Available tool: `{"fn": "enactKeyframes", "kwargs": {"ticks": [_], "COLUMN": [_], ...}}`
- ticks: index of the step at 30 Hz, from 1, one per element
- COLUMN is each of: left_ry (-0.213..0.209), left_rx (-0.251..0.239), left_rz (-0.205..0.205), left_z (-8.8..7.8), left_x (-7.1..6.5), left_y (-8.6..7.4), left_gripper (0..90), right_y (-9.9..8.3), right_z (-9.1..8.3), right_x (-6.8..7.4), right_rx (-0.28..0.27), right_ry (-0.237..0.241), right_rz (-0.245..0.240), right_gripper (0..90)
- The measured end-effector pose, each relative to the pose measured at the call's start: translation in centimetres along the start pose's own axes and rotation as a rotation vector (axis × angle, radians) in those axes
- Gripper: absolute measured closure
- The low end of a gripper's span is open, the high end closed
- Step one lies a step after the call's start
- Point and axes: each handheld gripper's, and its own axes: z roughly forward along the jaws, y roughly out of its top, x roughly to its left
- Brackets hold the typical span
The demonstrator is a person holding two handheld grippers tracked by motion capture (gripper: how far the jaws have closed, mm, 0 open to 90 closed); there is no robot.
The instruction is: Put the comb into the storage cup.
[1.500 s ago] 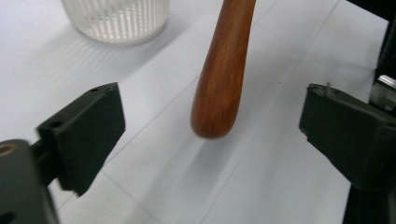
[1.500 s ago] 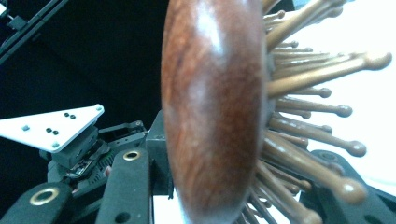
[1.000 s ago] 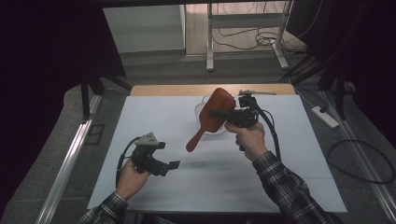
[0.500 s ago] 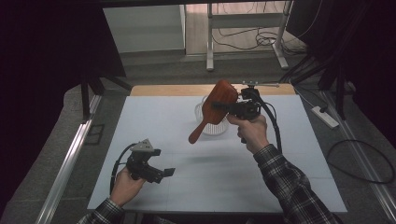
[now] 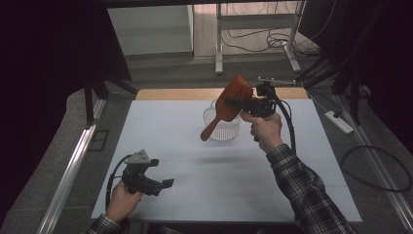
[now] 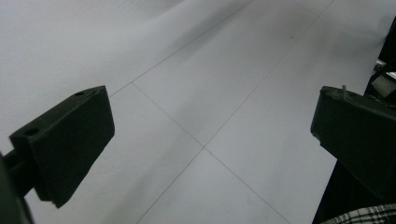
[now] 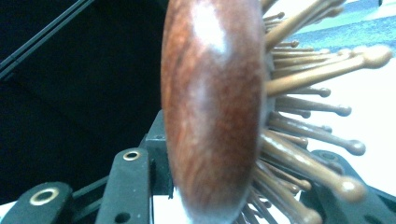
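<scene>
One white surface, crossed by thin seams, lies before me, dark floor and cables beyond. My left claw hovers low near its front edge, jaws apart, empty. Farther off, my right claw, raised, is clamped on the wooden hairbrush, handle slanting down over the white basket.

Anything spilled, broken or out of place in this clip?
Nothing stands out. The right gripper holds a wooden hairbrush by its head above a white basket, handle pointing down. The left gripper is open over the table.
</scene>
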Motion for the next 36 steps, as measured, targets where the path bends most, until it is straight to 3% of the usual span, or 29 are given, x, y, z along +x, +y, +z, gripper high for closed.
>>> {"fn": "enactKeyframes", "kwargs": {"ticks": [15, 36], "left_ry": [0.022, 0.035], "left_rx": [-0.032, -0.056], "left_rz": [-0.035, -0.048], "left_z": [-2.0, -3.7], "left_x": [-0.1, -0.6], "left_y": [-1.7, -3.2], "left_gripper": [0.0, 0.0], "right_y": [1.7, 3.3], "right_z": [0.3, 1.4], "right_x": [-0.8, -2.3], "right_rx": [-0.027, -0.049], "right_ry": [-0.057, -0.155], "right_rz": [-0.010, -0.029], "right_gripper": [53.2, 53.2]}}
